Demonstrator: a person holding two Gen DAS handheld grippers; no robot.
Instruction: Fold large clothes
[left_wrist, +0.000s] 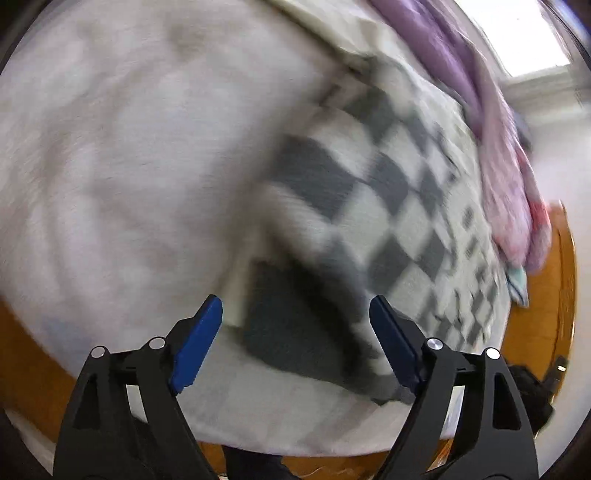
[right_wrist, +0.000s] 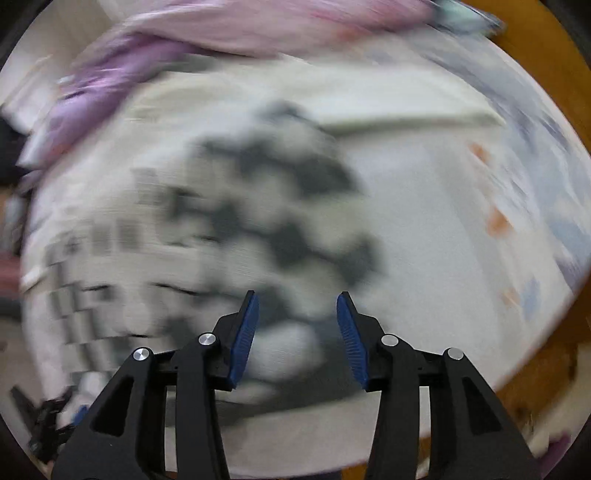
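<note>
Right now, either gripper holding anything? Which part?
Nothing held. Left gripper and right gripper are both open, fingers spread, with only the checkered garment showing beyond the gaps.

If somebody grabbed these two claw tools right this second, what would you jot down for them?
Left gripper: open, empty, over the grey-and-white checkered garment.
Right gripper: open, empty, over the same checkered garment.
The garment lies on a pale sheet on the bed, rumpled; no neat fold can be made out in the blur.
A purple-pink cloth is heaped along its far edge.
Left to do: grip the edges and fold.
</note>
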